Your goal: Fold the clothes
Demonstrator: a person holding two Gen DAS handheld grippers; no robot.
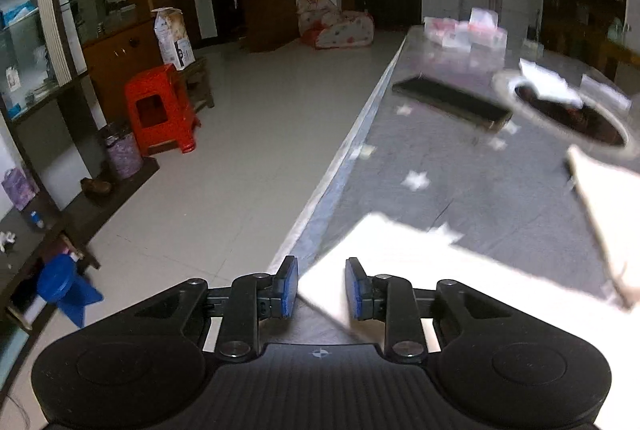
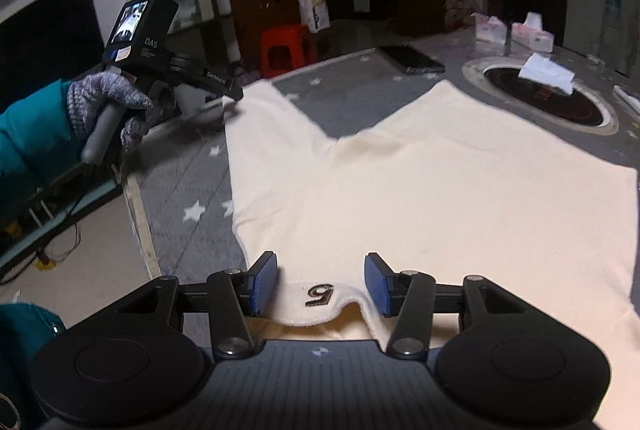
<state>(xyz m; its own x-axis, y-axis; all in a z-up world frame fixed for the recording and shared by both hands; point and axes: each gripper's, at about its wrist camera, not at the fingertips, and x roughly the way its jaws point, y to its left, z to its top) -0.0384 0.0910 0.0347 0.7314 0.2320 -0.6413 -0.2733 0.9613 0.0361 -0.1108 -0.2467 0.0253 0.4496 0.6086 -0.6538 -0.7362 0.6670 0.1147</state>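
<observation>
A cream garment [image 2: 400, 190] lies spread flat on the grey star-patterned table [image 2: 192, 170], with two legs pointing away from me. My right gripper [image 2: 322, 284] stands open over the near waistband, whose label with the figure 5 [image 2: 320, 295] lies between the blue pads. A gloved hand [image 2: 108, 102] holds my left gripper [image 2: 236, 96] at the far end of the left leg. In the left wrist view that gripper [image 1: 322, 288] is open, and the corner of the cream garment [image 1: 400, 250] lies under and between its pads at the table's edge.
A dark phone [image 2: 412, 60] lies on the table beyond the garment. A round black inset [image 2: 540, 94] with a white paper [image 2: 546, 72] on it sits at the far right. Tissue packs [image 2: 512, 30] stand behind. On the floor to the left is a red stool [image 1: 160, 110].
</observation>
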